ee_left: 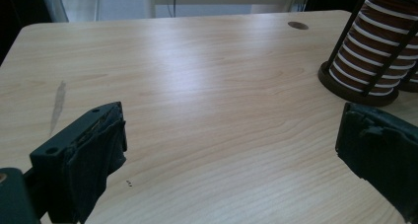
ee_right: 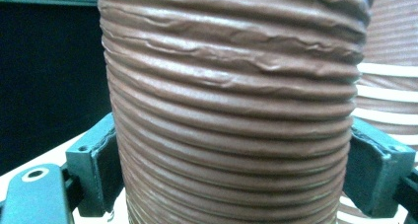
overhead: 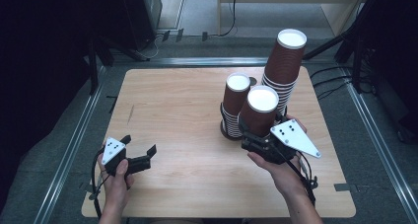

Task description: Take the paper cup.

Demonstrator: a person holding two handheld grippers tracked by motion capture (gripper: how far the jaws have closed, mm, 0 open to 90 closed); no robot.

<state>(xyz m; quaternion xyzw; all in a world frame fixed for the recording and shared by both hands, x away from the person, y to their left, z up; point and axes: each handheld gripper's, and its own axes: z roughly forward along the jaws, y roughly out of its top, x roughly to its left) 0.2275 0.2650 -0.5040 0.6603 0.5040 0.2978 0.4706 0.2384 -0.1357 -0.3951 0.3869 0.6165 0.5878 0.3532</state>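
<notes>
Across the pale wooden counter (overhead: 187,115) three groups of brown ribbed paper cups are standing toward the right side. Farthest back, the tall leaning stack of brown cups (overhead: 283,68) is rising highest, tilting to the right. Just in front of it, the shorter stack in a dark wire holder (overhead: 233,108) is sitting on its round base. Nearest the person, the single brown ribbed cup (overhead: 259,116) is being gripped low on its wall by the right gripper (overhead: 261,142); in the right gripper view its jaws are pressing both sides of that cup (ee_right: 231,120), creasing the ribs slightly. Whether the cup is touching the counter I cannot tell. At the near left, the left gripper (overhead: 139,152) is resting low with jaws spread wide and holding nothing. Judging from this, one cup is being handled while placing or stacking it is remaining.
</notes>
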